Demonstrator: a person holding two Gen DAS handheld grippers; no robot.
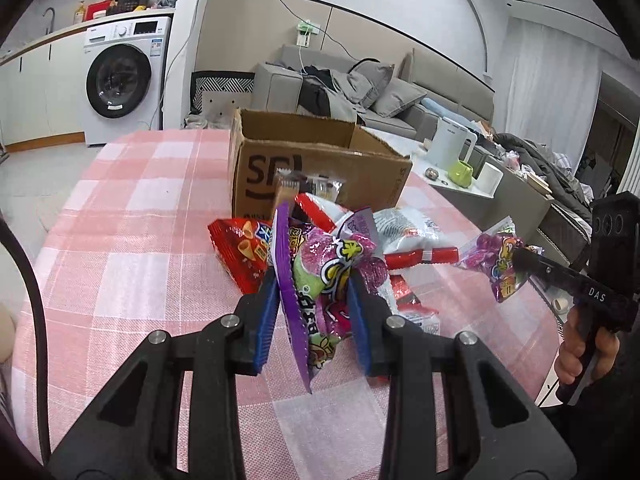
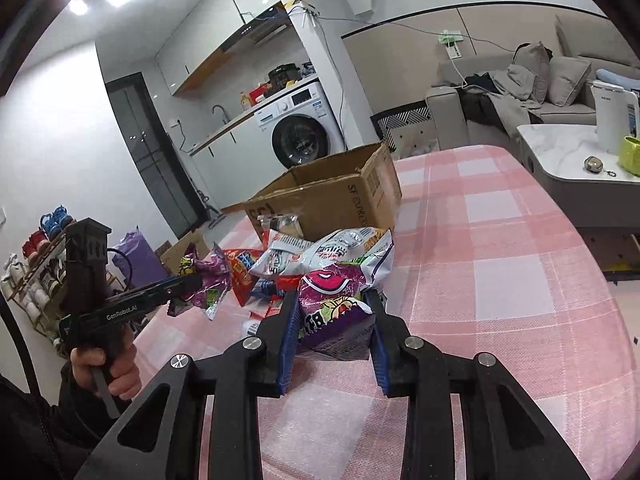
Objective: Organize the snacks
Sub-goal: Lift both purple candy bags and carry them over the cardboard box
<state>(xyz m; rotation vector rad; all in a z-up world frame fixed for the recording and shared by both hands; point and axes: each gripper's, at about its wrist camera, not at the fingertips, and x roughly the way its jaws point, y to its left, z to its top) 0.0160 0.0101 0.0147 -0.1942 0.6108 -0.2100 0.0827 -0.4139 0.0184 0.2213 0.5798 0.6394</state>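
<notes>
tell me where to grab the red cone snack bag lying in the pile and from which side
Take the red cone snack bag by its outer left edge, coming from the open tablecloth side. It lies flat at the pile's left, and that edge is exposed, while its right part sits behind the held purple packet. Both grippers look full, so one must release first.

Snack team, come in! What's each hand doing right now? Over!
Left hand-held gripper shut on purple snack bag. Right hand-held gripper shut on second purple snack bag. Cardboard box open; snack pile sits before it.
</notes>
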